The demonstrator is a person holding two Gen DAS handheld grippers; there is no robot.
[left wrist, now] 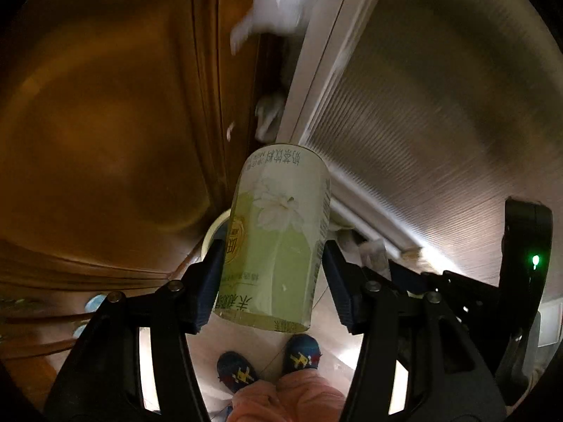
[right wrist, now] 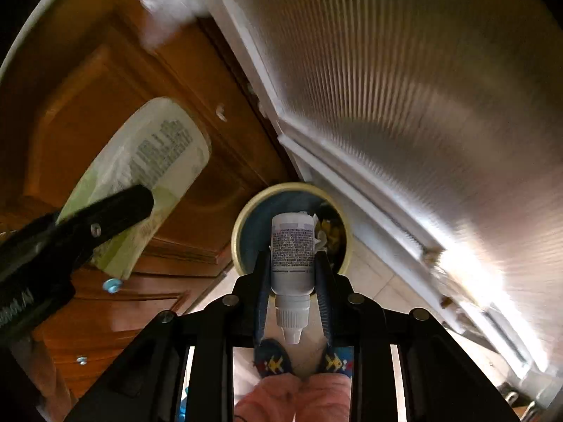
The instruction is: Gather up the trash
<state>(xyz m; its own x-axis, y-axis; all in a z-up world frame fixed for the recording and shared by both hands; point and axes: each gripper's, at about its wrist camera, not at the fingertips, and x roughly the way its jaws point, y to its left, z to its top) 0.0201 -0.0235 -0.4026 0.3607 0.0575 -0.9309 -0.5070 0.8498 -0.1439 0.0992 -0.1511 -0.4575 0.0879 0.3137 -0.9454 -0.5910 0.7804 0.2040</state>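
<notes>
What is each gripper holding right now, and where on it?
The left gripper clamps the green drink can across its lower body. The right gripper clamps the small white dropper bottle across its body, nozzle pointing back toward the camera.

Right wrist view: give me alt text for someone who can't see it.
The right gripper clamps a small white dropper bottle above a yellow-rimmed trash bin holding scraps. At left, the left gripper holds a pale green carton before wooden cabinet doors.
</notes>
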